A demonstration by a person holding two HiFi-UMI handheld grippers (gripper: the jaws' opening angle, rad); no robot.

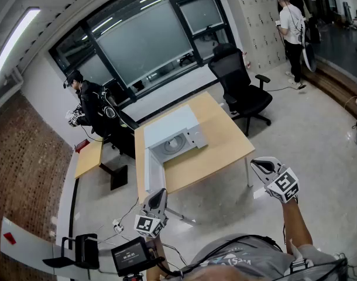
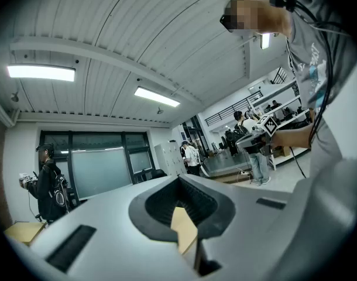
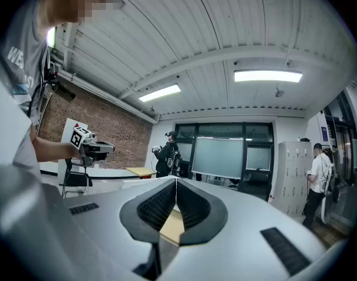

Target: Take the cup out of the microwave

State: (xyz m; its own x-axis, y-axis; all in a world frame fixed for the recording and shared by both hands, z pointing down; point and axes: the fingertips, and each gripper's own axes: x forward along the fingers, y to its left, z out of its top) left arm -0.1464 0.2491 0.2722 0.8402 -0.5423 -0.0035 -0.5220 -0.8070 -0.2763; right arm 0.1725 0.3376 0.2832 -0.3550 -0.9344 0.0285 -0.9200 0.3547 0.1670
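Retrieval was not yet begun: left gripper (image 1: 159, 193) and right gripper (image 1: 257, 164), both closed and empty, hung well short of the microwave (image 1: 167, 130) on the far tabletop (image 1: 225, 139), cup unseen.

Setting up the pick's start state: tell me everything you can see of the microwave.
The microwave is a white box standing upright on the light wooden table, near its left end. Its door appears swung open toward the person, showing a grey cavity with a round turntable; a control panel sits at the right. Whether anything stands on the turntable cannot be told. Only the table touches the microwave.
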